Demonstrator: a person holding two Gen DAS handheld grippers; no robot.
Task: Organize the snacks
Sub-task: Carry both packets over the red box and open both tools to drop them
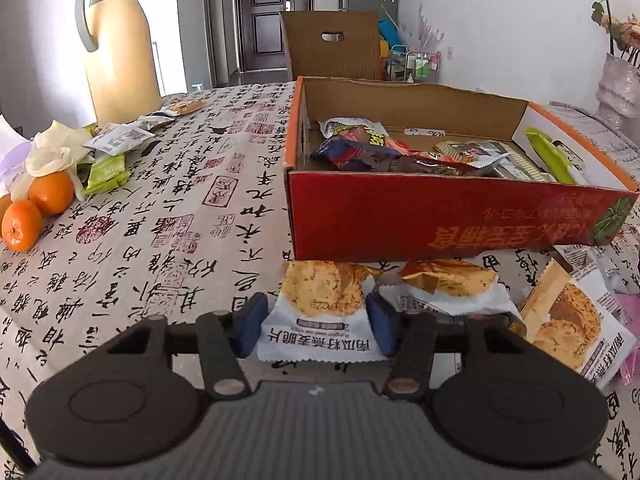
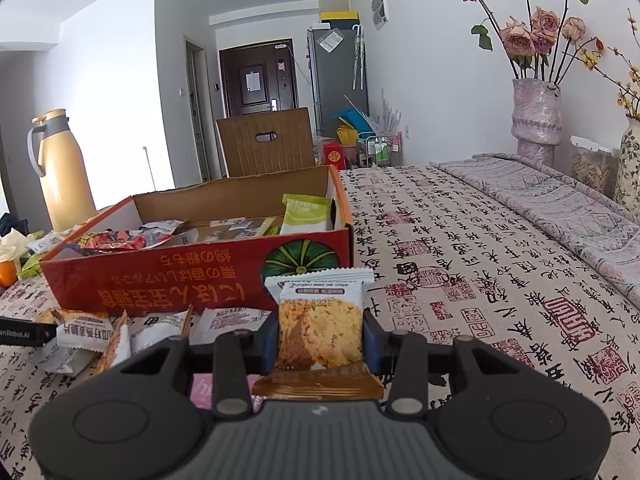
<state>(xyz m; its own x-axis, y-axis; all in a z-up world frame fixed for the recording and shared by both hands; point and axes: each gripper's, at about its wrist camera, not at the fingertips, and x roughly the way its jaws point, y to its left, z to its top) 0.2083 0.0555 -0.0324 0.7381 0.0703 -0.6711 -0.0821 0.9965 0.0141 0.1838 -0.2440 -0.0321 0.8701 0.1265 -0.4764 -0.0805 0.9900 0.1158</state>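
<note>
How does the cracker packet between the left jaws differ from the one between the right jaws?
The left packet lies flat on the tablecloth; the right packet stands upright, lifted. The left jaws only straddle theirs; the right jaws clamp theirs. Both are white packets with a cracker picture, near the red box.

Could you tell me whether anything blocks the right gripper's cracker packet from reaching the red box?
Only the box's own near wall. The right gripper holds the cracker packet in front of the red box, so it must lift over that wall; nothing else intervenes.

Non-task items on and beyond the table.
A cream thermos [image 1: 120, 40], oranges [image 1: 36, 208] and a vase of roses [image 2: 536, 116] are seen.
</note>
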